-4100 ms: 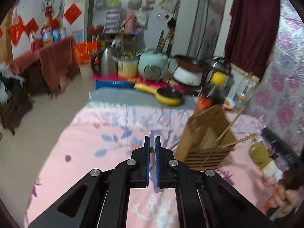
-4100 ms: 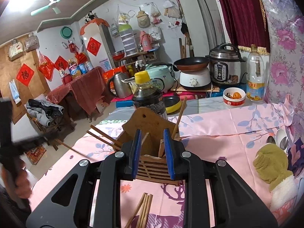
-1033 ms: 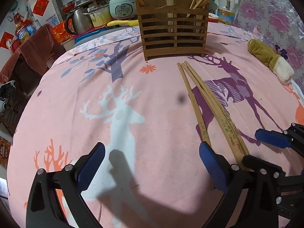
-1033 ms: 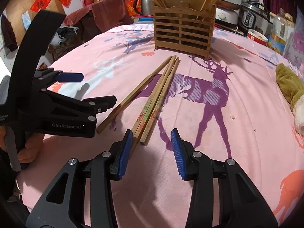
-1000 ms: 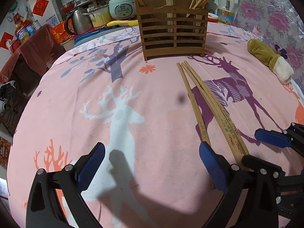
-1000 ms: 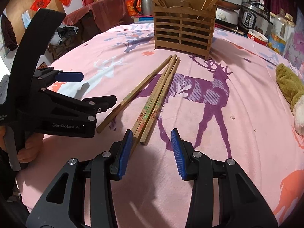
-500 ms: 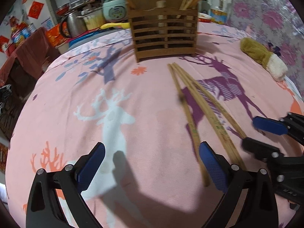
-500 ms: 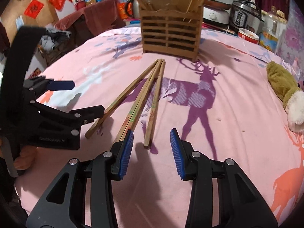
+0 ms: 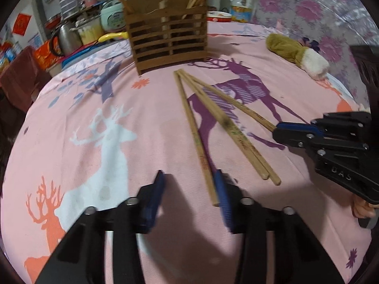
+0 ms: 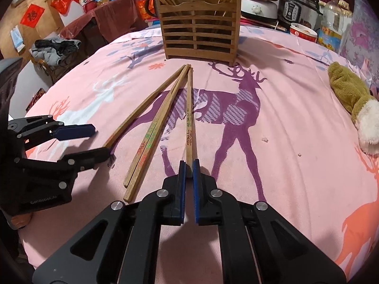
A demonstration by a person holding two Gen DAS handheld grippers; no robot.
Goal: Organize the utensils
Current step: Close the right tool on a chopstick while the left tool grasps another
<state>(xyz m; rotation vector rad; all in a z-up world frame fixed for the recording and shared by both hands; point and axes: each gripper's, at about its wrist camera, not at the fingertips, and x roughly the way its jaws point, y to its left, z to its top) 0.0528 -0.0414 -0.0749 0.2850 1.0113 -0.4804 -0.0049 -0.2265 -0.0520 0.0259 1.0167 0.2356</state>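
Wooden chopsticks lie fanned on the pink deer-print cloth in front of a slatted wooden holder (image 9: 168, 40) (image 10: 199, 40) that has more chopsticks standing in it. My right gripper (image 10: 188, 165) (image 9: 277, 129) is shut on the near end of the rightmost chopstick (image 10: 189, 118) (image 9: 236, 105). My left gripper (image 9: 189, 189) (image 10: 94, 139) is closing, with the near end of the leftmost chopstick (image 9: 196, 137) (image 10: 142, 108) between its jaws close to the right pad; the left pad stands clear of it. A pair of chopsticks (image 9: 236, 137) (image 10: 151, 137) lies between those two.
An olive and white plush toy (image 9: 291, 47) (image 10: 350, 94) lies at the right of the cloth. Behind the holder stand a kettle (image 9: 66, 37), a rice cooker (image 10: 296, 4), a red bowl (image 10: 303, 30) and a bottle (image 10: 331, 23). The cloth drops off at the left edge.
The right jaws closed onto the rightmost chopstick, which swung away from the pair. The left jaws narrowed from wide open around the leftmost chopstick's end.
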